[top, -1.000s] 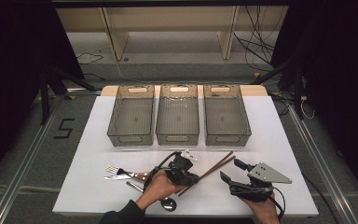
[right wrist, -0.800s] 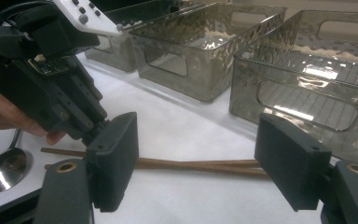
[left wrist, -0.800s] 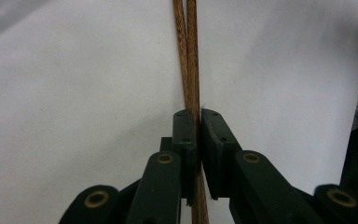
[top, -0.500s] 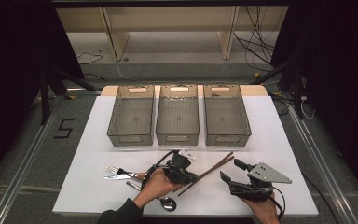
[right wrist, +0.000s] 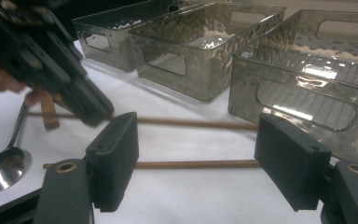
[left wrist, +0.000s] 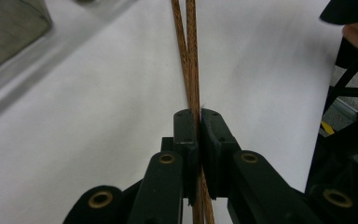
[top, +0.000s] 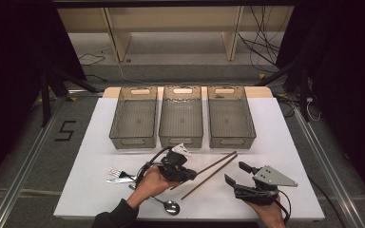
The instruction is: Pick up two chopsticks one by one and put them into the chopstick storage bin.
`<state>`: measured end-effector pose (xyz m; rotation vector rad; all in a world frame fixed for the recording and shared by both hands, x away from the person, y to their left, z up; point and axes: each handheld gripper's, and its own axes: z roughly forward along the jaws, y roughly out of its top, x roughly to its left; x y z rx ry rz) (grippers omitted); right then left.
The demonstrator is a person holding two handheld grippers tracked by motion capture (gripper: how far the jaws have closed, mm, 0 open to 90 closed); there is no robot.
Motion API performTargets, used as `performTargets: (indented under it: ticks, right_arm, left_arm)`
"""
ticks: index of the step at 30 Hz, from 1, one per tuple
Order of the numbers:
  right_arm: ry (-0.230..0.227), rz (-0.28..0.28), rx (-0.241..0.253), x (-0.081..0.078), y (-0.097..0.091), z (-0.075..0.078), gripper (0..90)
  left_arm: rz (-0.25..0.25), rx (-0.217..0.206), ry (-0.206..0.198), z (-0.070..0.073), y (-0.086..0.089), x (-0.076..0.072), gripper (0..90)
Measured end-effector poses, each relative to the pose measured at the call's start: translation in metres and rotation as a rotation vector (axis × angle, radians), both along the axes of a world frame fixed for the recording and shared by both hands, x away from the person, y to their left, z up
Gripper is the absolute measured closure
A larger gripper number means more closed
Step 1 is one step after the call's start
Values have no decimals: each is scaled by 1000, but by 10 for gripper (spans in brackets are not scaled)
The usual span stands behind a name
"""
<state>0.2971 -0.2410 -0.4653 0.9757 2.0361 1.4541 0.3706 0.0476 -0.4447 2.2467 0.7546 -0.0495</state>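
So far all three bins [top: 182, 118] stand empty. Low in the frame's centre, the left tool [left wrist: 198, 126] pinches one chopstick [left wrist: 192, 70]; the other chopstick [right wrist: 191, 164], spoon [top: 167, 205] and fork [top: 116, 173] lie unsorted on the tabletop [top: 275, 137]. At lower right, the right tool [right wrist: 196, 158] waits spread and empty.

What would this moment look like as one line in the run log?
left tool: shut on chopstick | second chopstick: on table | right tool: open, holding nothing | bins: three, apparently empty
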Motion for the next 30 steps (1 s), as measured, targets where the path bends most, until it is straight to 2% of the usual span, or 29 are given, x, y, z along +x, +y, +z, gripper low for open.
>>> performTargets:
  ticks: [6, 12, 18, 23, 30]
  right_arm:
    - [1, -1, -1, 0, 1, 0, 309]
    - [1, -1, -2, 0, 1, 0, 309]
    - [3, 3, -7, 0, 2, -1, 309]
    - [5, 5, -6, 0, 2, -1, 310]
    - [11, -6, 0, 2, 0, -2, 309]
  left_arm:
    - [23, -32, -28, 17, 23, 2, 851]
    - [71, -71, -56, 32, 49, 8, 851]
    - [160, -119, -88, 44, 78, 14, 851]
    - [248, -142, -112, 46, 101, 23, 851]
    - [387, -171, -146, 52, 136, 46, 851]
